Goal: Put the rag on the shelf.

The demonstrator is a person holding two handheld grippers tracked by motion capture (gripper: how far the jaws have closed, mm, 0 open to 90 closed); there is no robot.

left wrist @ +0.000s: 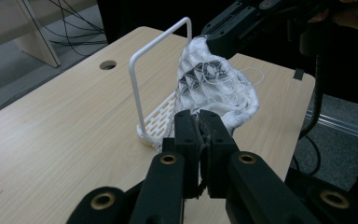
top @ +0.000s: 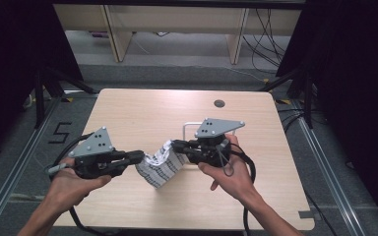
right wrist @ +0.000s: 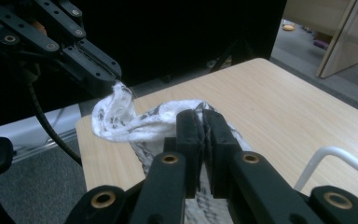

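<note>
A white cloth with a black pattern (top: 160, 164) hangs bunched between my two grippers, just above the wooden table (top: 142, 113). My left gripper (top: 139, 157) is shut on its left end, my right gripper (top: 176, 145) on its right end. In the left gripper view the jaws (left wrist: 200, 122) pinch the cloth (left wrist: 212, 84), and the other gripper (left wrist: 228, 35) holds its far corner. In the right gripper view the jaws (right wrist: 203, 122) are closed on the cloth (right wrist: 142, 119), with the left gripper (right wrist: 98, 70) gripping the far corner. A white wire rack (left wrist: 161, 70) stands behind the cloth.
The rack (top: 193, 126) sits under my right gripper near the table's middle. A round cable hole (top: 219, 103) lies at the table's far side. Dark stands (top: 44, 83) flank the table, with wooden furniture legs (top: 118, 34) and cables (top: 266, 39) on the floor beyond.
</note>
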